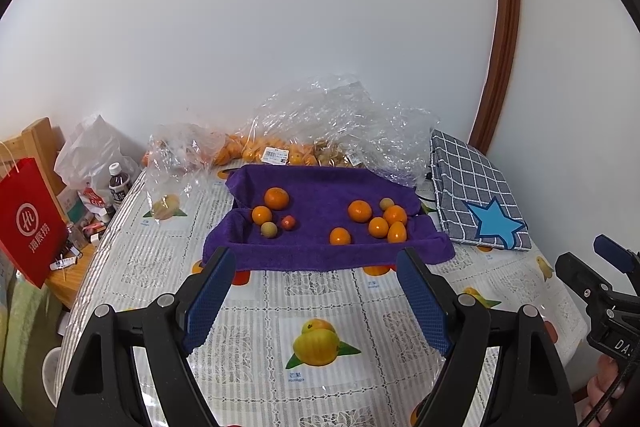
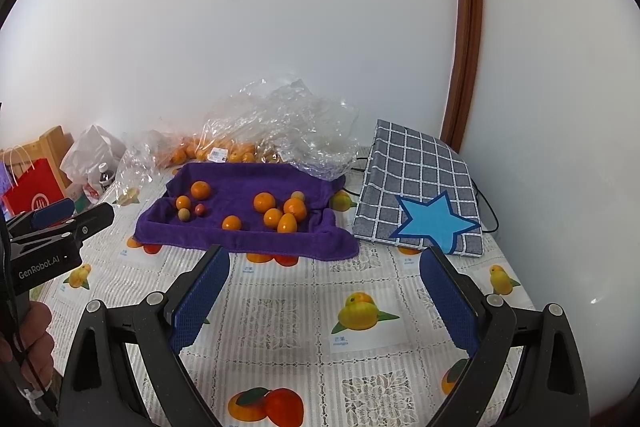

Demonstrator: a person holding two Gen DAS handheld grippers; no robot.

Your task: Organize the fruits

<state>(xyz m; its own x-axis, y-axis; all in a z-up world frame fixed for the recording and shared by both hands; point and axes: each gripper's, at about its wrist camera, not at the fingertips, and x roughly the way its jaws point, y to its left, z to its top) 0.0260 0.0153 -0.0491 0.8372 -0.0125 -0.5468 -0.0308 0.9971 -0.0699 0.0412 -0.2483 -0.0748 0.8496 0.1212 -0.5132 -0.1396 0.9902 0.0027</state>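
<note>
So your left gripper point(image 1: 316, 291) and right gripper point(image 2: 326, 289) hang wide apart, empty. Small orange fruits point(image 1: 360, 211) sit mid-frame, cupped by the purple towel-lined tray point(image 1: 320, 255) against rolling.

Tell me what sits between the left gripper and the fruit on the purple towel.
Only tablecloth with printed fruit pictures, then the purple towel's raised front fold; the left gripper view shows nothing else there.

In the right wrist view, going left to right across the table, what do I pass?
Red bag → purple towel holding the fruits → checked cloth with a blue star.
</note>
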